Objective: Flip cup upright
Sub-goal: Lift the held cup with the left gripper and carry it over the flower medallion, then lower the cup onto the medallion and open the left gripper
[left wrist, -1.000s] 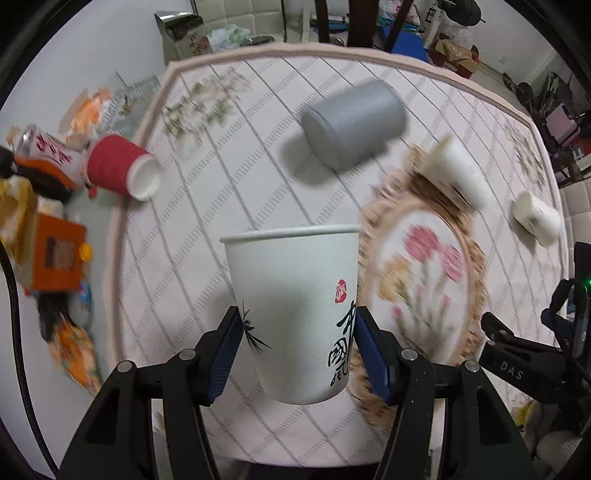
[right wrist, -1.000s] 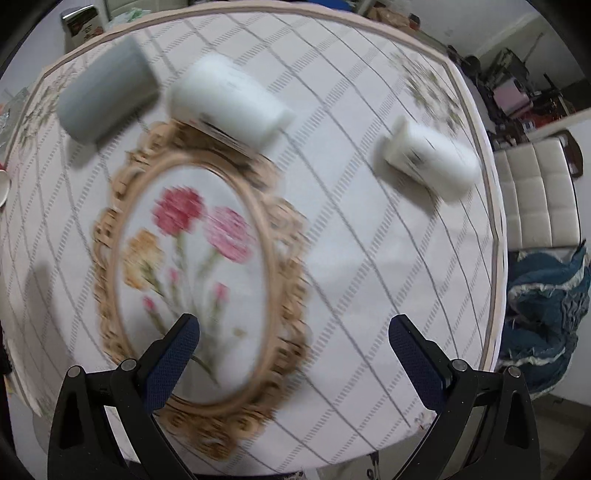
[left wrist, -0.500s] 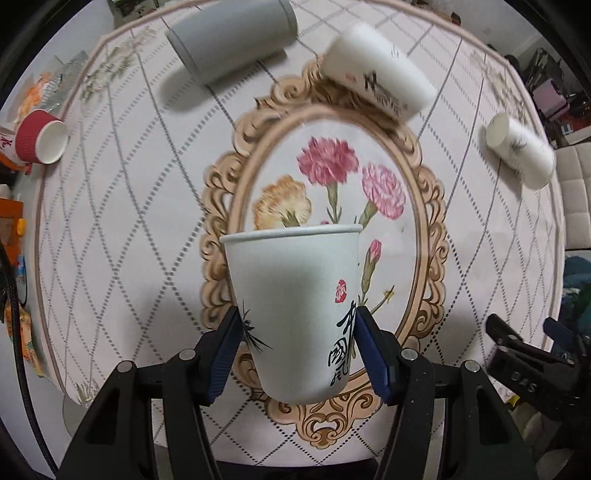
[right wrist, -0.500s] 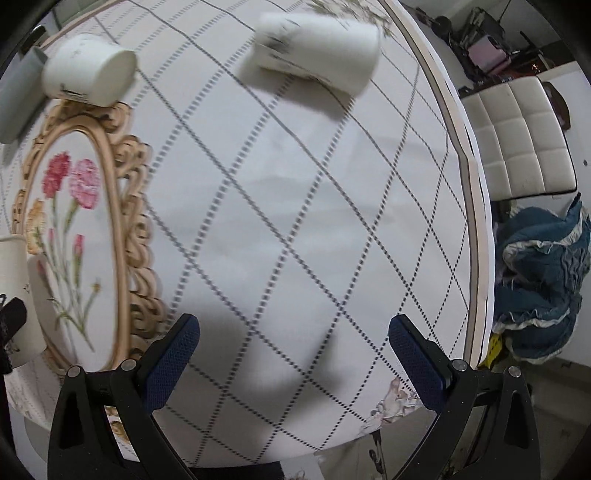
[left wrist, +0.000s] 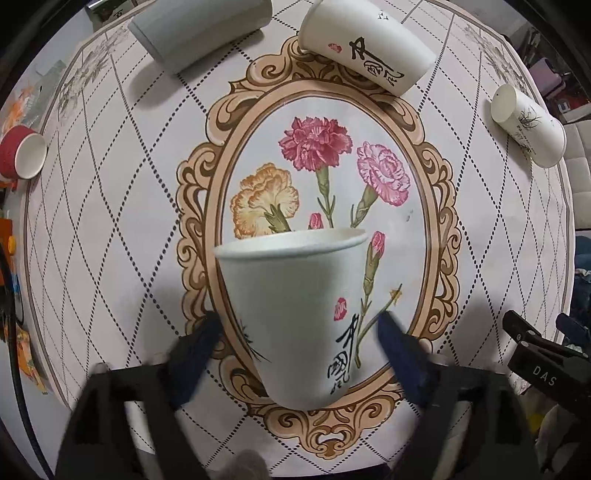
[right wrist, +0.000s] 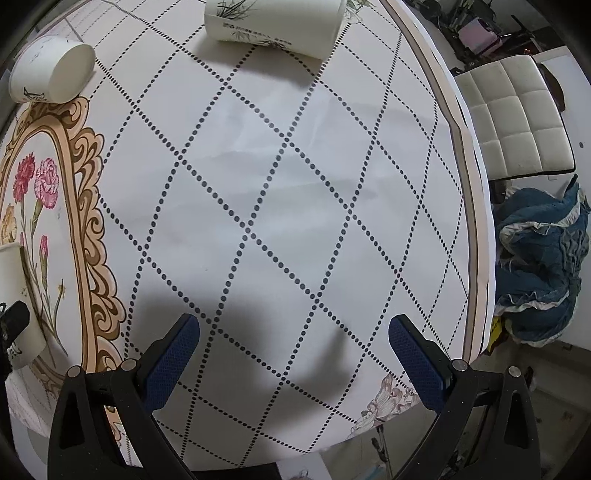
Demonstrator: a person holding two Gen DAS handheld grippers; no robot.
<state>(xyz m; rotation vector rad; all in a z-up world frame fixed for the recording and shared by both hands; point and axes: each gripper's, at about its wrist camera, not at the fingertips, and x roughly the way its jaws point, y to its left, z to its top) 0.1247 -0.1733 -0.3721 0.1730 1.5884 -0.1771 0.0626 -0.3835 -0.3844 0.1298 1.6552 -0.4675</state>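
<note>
A white paper cup with black calligraphy (left wrist: 295,314) stands upright, mouth up, on the flower print of the tablecloth. My left gripper (left wrist: 299,343) is blurred; its blue pads stand apart from the cup's sides, open around it. The same cup shows at the left edge of the right wrist view (right wrist: 16,302). My right gripper (right wrist: 293,354) is wide open and empty above bare cloth near the table's right edge.
Several cups lie on their sides: a grey one (left wrist: 199,29), a white calligraphy one (left wrist: 369,44) (right wrist: 51,70), a white bamboo-print one (left wrist: 528,125) (right wrist: 273,26), a red one (left wrist: 22,157). A white chair (right wrist: 517,122) and blue cloth (right wrist: 539,269) stand beyond the table edge.
The left gripper carried the cup over the flower print, and its pads have now opened away from the cup. The right gripper swung right toward the table edge.
</note>
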